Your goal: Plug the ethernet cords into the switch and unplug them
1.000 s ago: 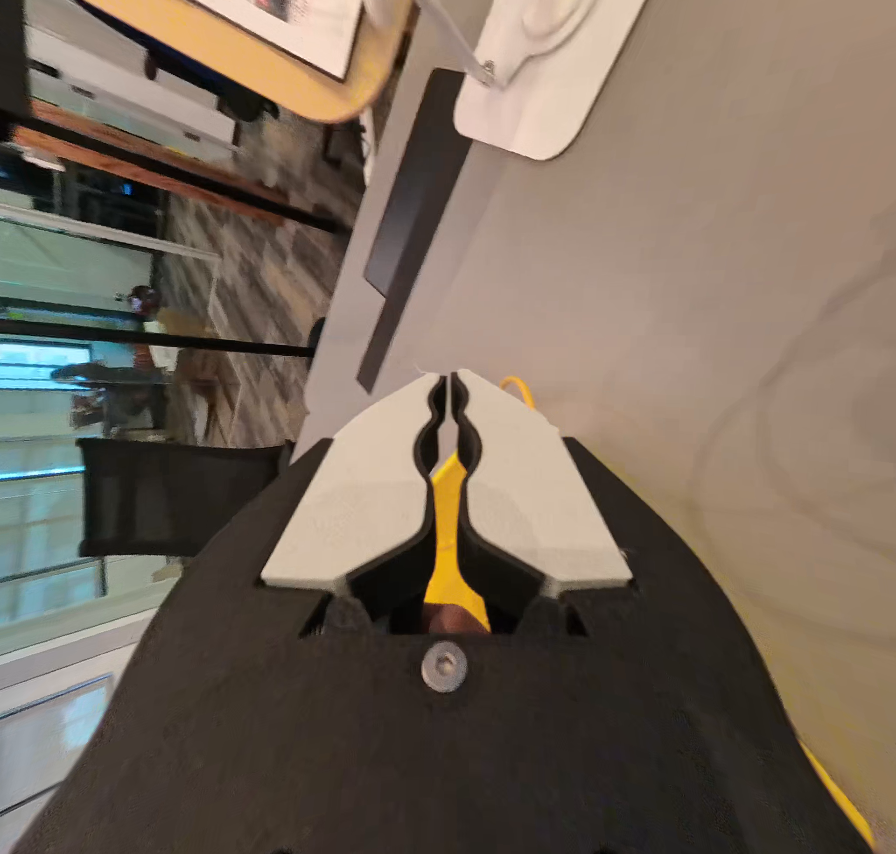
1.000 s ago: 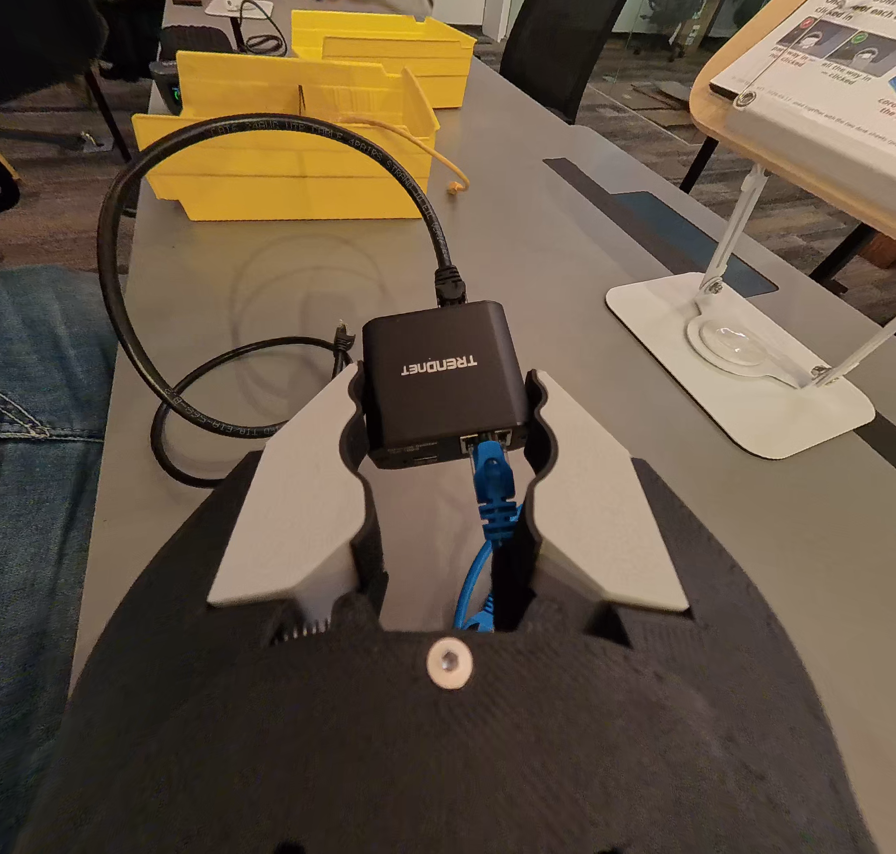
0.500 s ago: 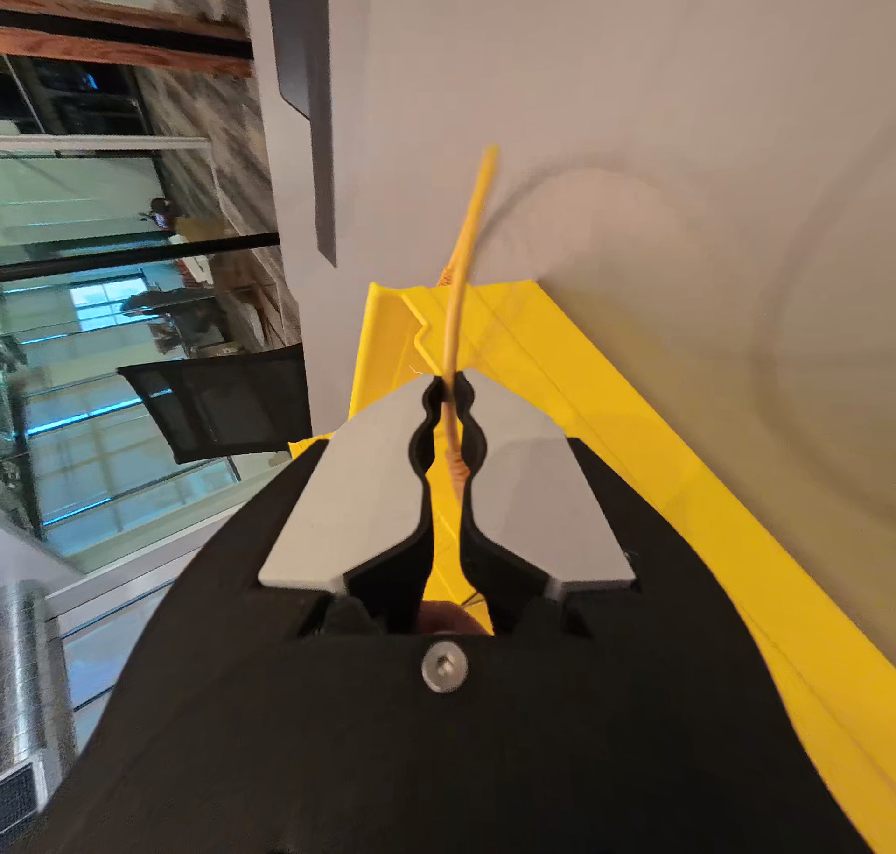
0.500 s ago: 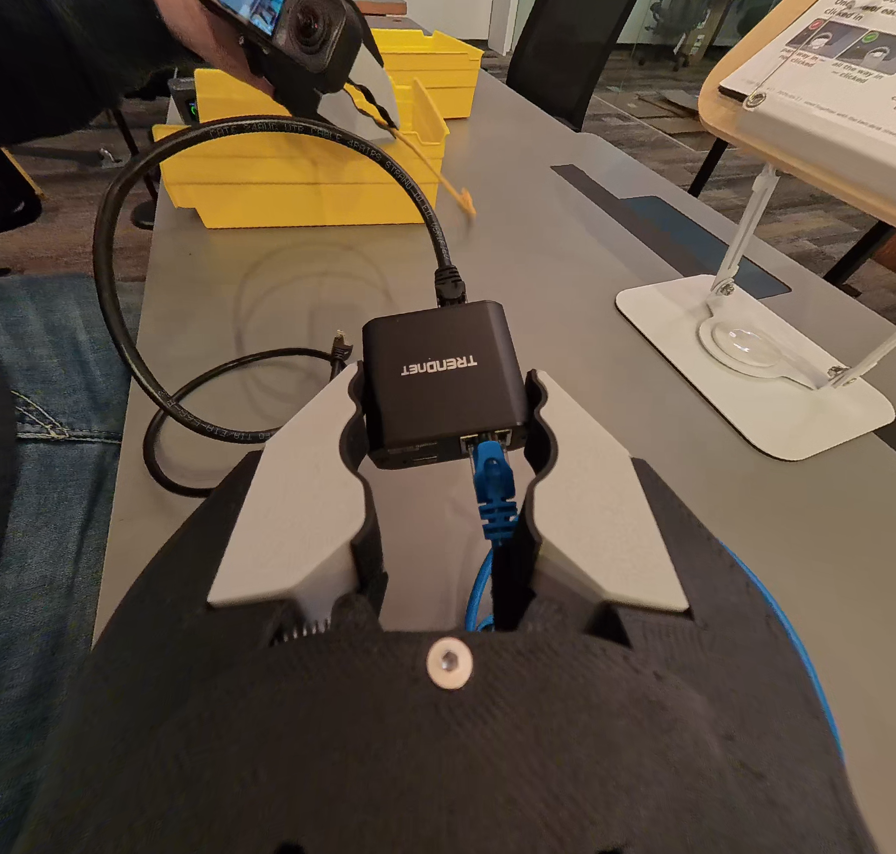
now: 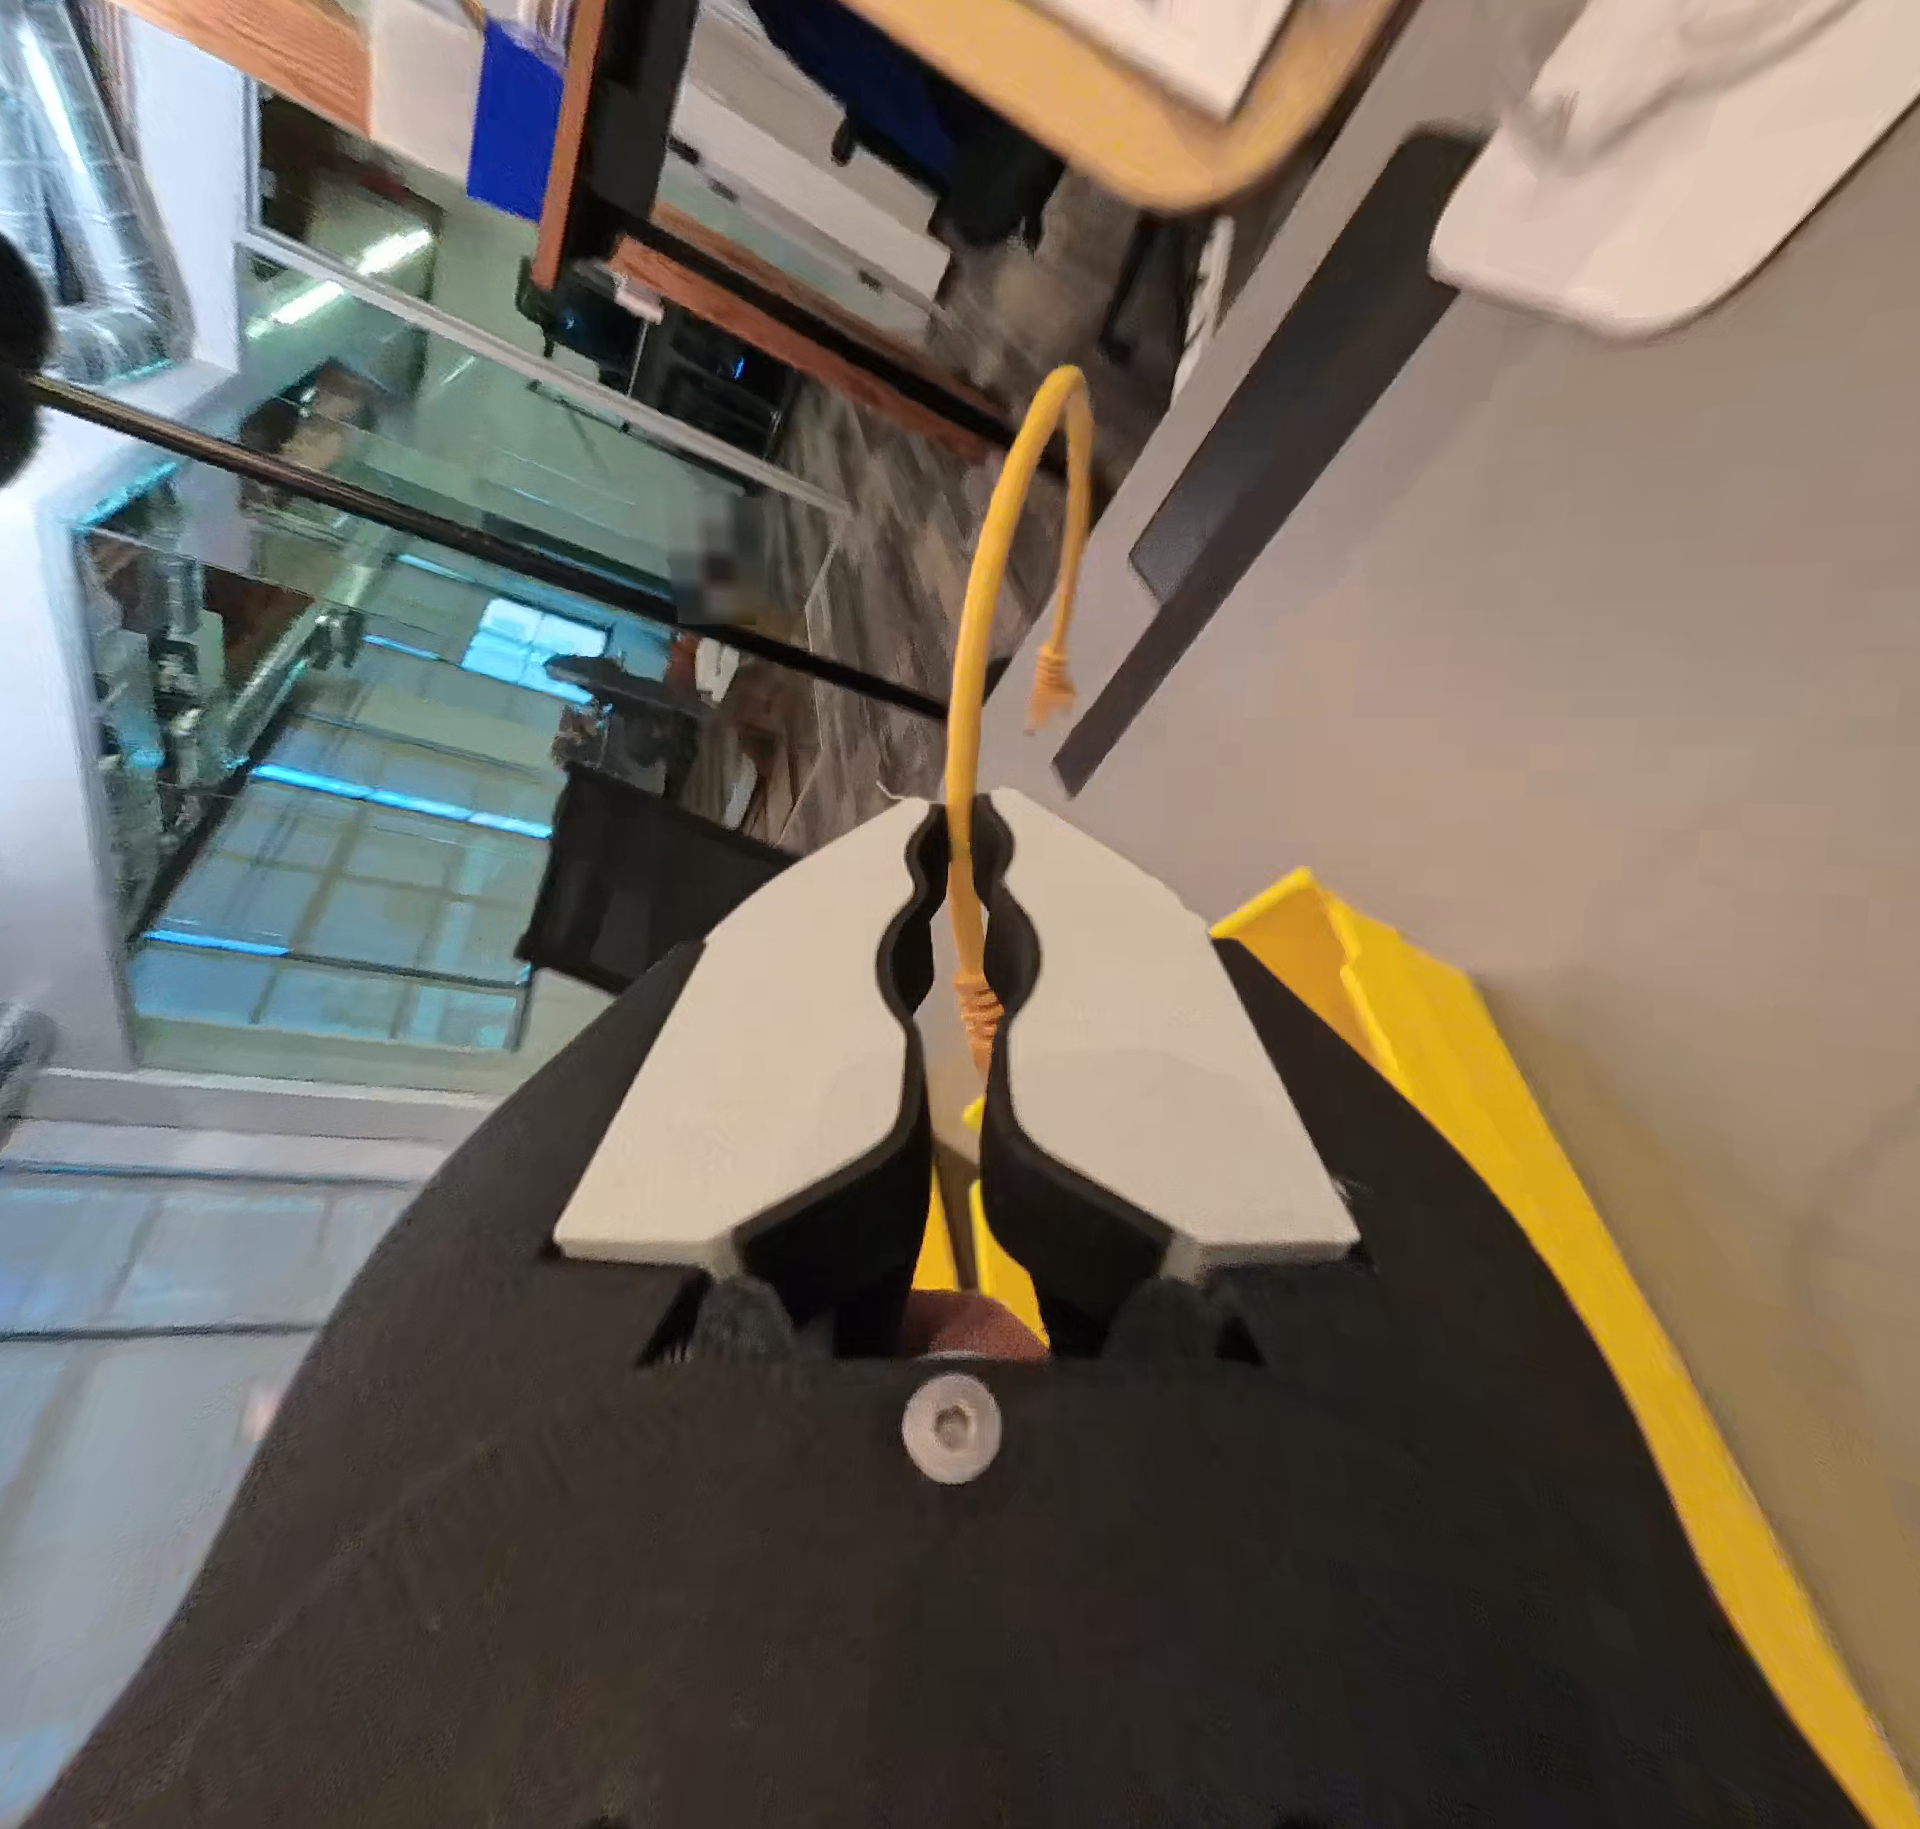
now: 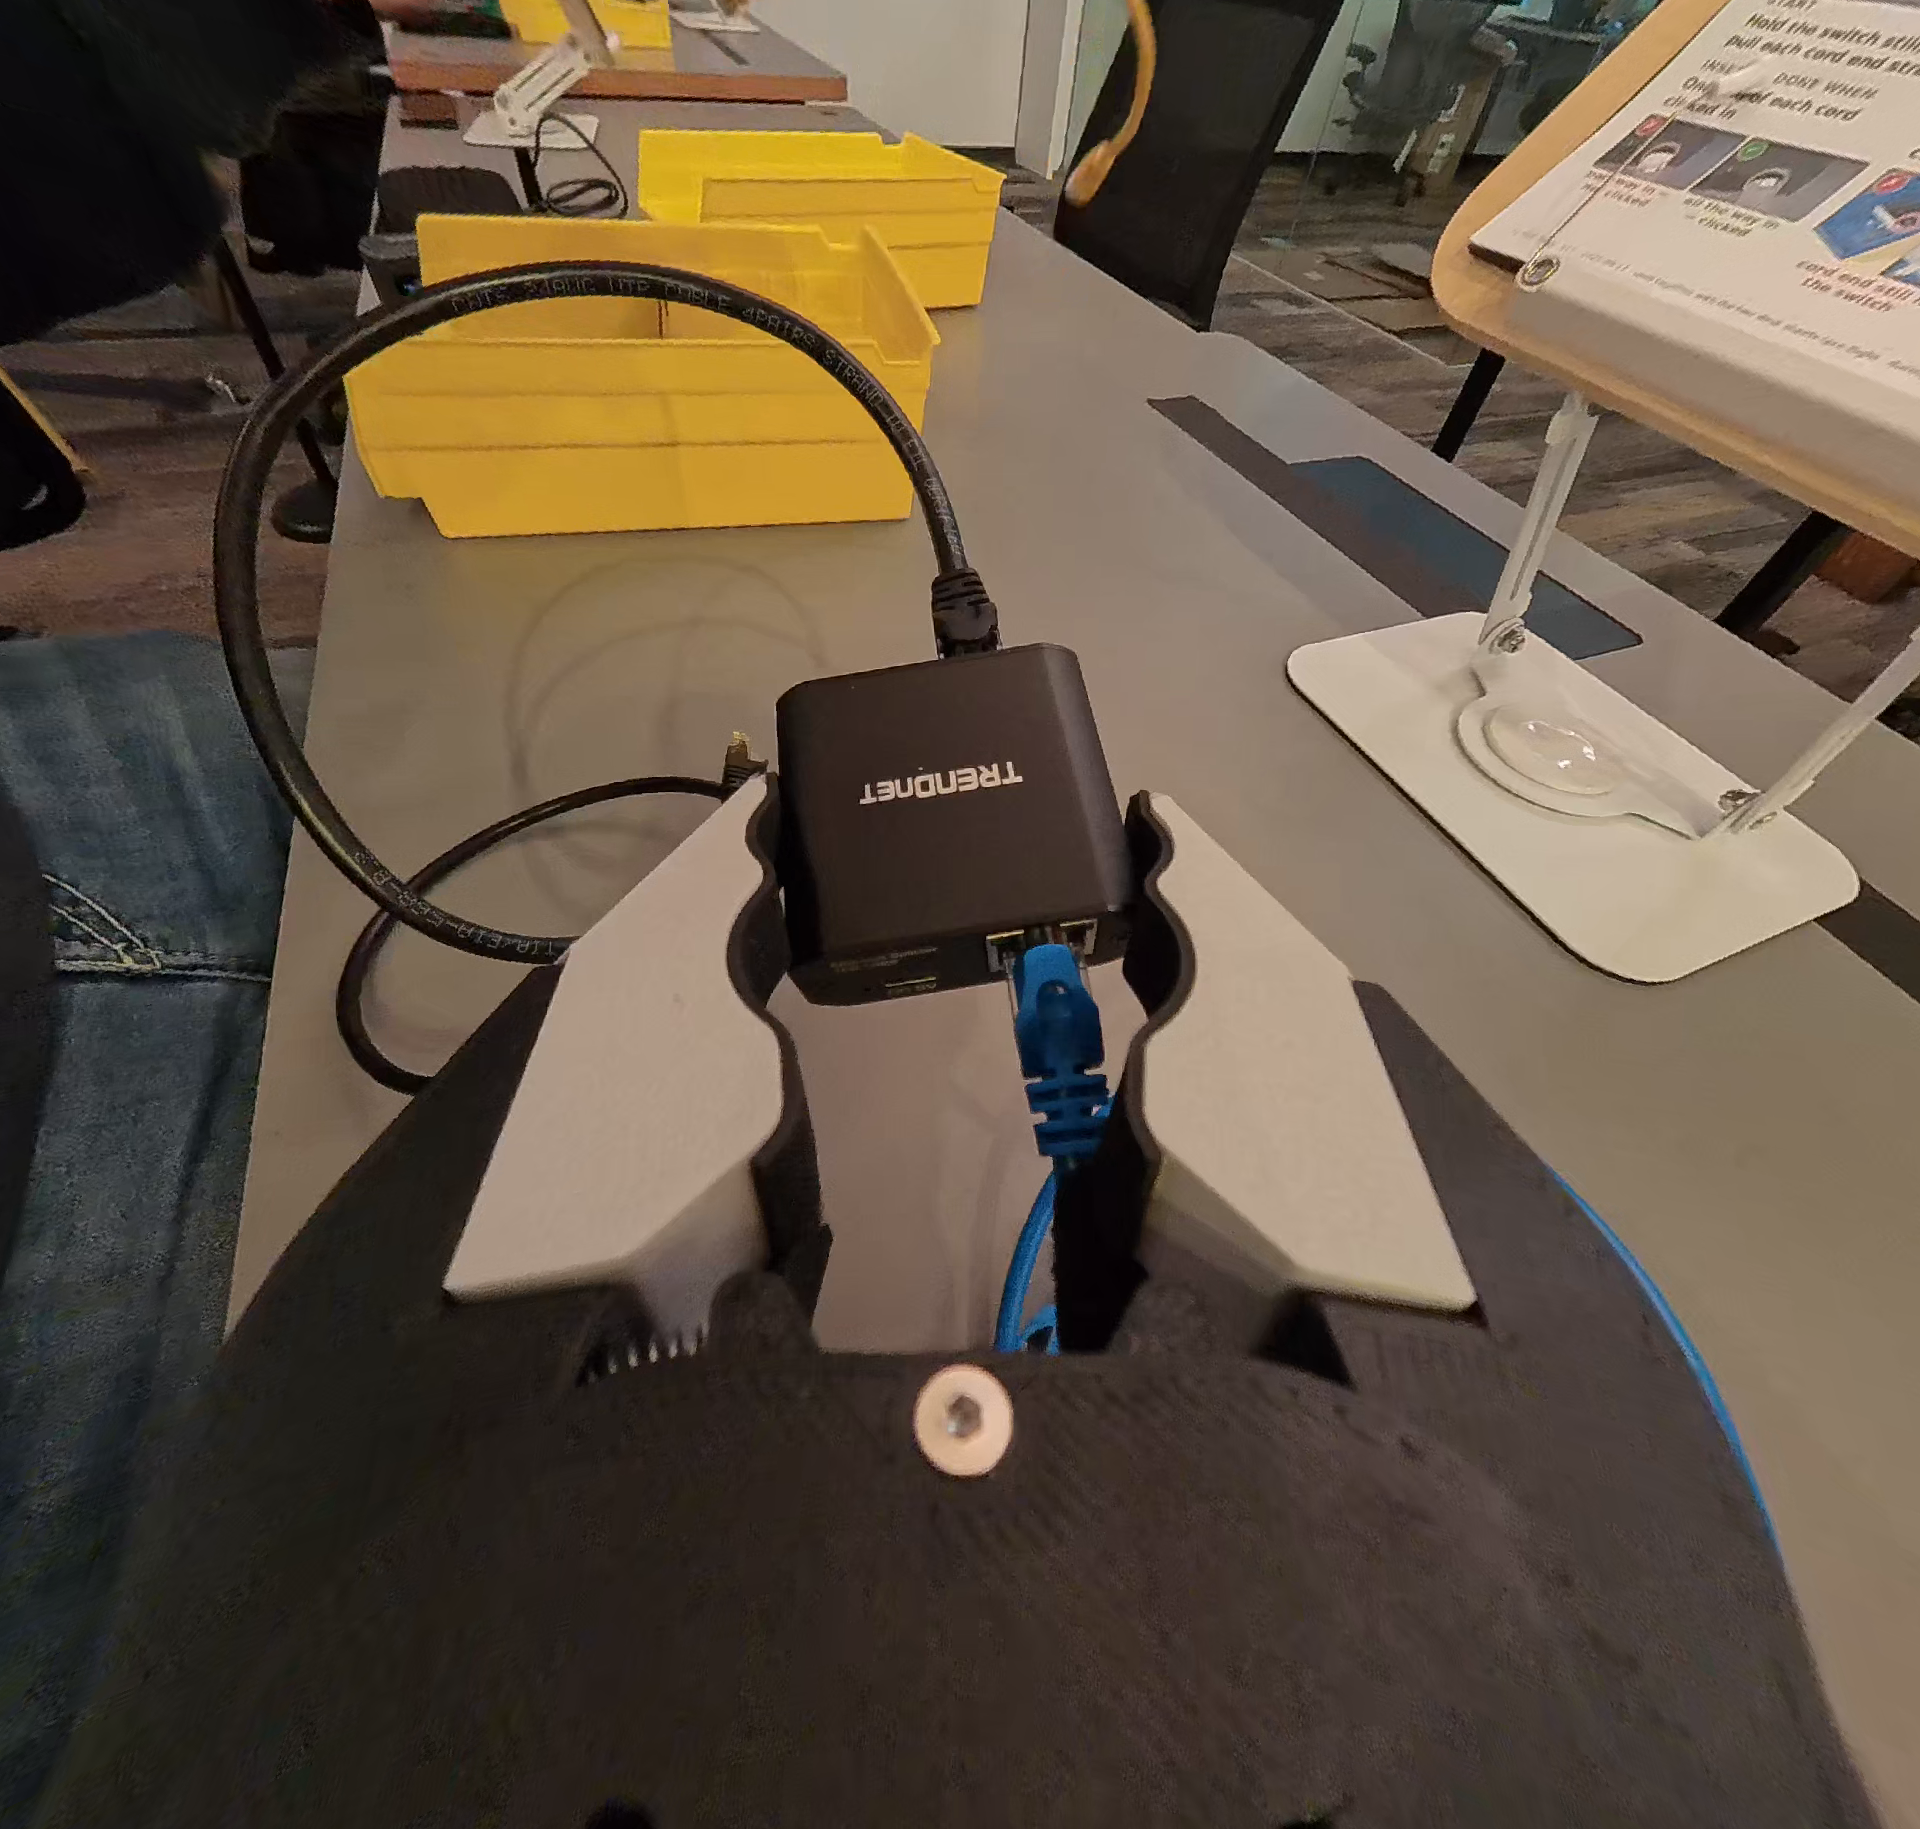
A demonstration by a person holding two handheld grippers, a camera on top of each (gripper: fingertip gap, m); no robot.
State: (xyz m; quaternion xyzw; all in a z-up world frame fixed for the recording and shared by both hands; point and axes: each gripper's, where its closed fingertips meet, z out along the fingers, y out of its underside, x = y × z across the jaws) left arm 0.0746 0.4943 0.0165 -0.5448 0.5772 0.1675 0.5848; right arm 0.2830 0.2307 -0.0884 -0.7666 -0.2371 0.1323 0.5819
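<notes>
My right gripper is shut on the black switch, which rests on the grey table. A blue ethernet cord is plugged into the switch's near face. A black cord is plugged into its far face and loops left; its other plug lies loose beside the switch. My left gripper is shut on a yellow ethernet cord, held in the air above the yellow bins. The cord arcs up and its free plug hangs down. The cord also shows at the top of the right wrist view.
Two yellow bins stand at the table's far left. A white stand base holding a slanted instruction board is at the right. A dark strip runs along the table. A person's jeans are at the left edge. My hands' fingertips stand some 35 cm from each other.
My left gripper has lifted the yellow cord out of the yellow bin and up off the table; the cord now hangs free. The right gripper and switch have stayed put.
</notes>
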